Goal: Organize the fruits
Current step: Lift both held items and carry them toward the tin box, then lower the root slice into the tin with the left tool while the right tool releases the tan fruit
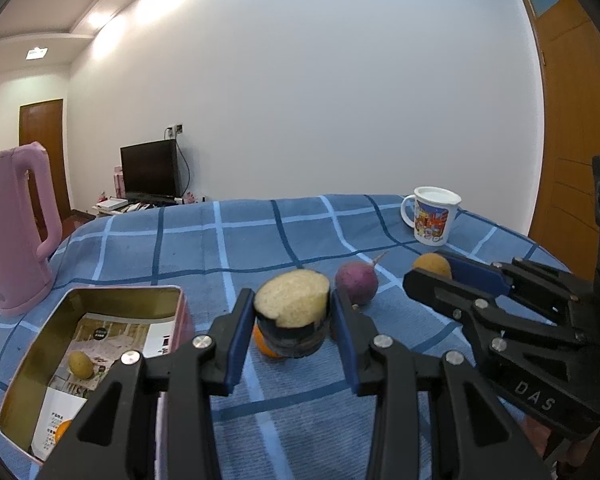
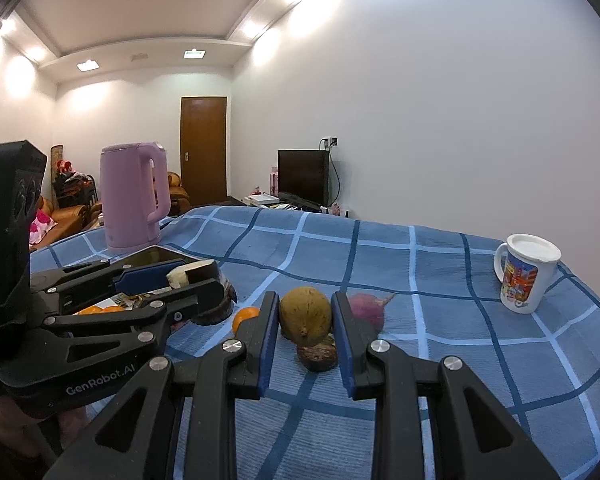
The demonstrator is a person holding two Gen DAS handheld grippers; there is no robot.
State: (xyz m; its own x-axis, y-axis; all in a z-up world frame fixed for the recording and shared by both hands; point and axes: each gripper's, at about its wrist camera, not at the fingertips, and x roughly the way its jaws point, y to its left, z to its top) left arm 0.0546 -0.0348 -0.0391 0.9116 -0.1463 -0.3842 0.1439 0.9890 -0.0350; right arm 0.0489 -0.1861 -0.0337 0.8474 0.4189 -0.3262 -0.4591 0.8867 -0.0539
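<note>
left view – step: mid-carry; left hand-held gripper (image 1: pixel 291 322) was clamped on a cut eggplant chunk (image 1: pixel 292 312), pale cut face up, dark skin below, lifted off the table (image 1: pixel 300 232).
left view – chunk vs gripper: sat right between the blue pads (image 1: pixel 238 344), both pads touching its sides.
left view – tin: open pink tin (image 1: pixel 180 312) lay near the left front corner of the table, just left of the gripper; a small yellow fruit (image 1: pixel 80 364) and an orange piece (image 1: pixel 62 428) already lay inside on printed paper.
left view – loose items: an orange (image 1: pixel 262 346) partly hidden under the chunk; purple round vegetable (image 1: pixel 356 282) just beyond to the right.
left view – other gripper: right hand-held gripper (image 1: pixel 432 276) came in from the right edge, shut on a brownish-yellow fruit (image 1: pixel 432 265).
left view – next: likely swing left over the tin, lower, release; needs clearance over the tin wall.
right view – grip: right hand-held gripper (image 2: pixel 305 320) was closed on the brownish-yellow fruit (image 2: pixel 305 314), pads on both sides, held above the table (image 2: pixel 420 264).
right view – under it: dark brown round fruit (image 2: pixel 317 356) on the cloth just below; purple vegetable (image 2: pixel 366 308) beside the right finger; orange (image 2: pixel 245 317) beside the left finger.
right view – left gripper: left hand-held gripper (image 2: pixel 196 280) at the left, holding the chunk (image 2: pixel 192 274) close to the tin (image 2: pixel 156 256).
right view – clutter: pink kettle (image 2: pixel 134 196) at the far left edge, mug (image 2: pixel 526 276) near the right edge.
right view – next: probably wait for the left drop, then carry its fruit to the tin.
</note>
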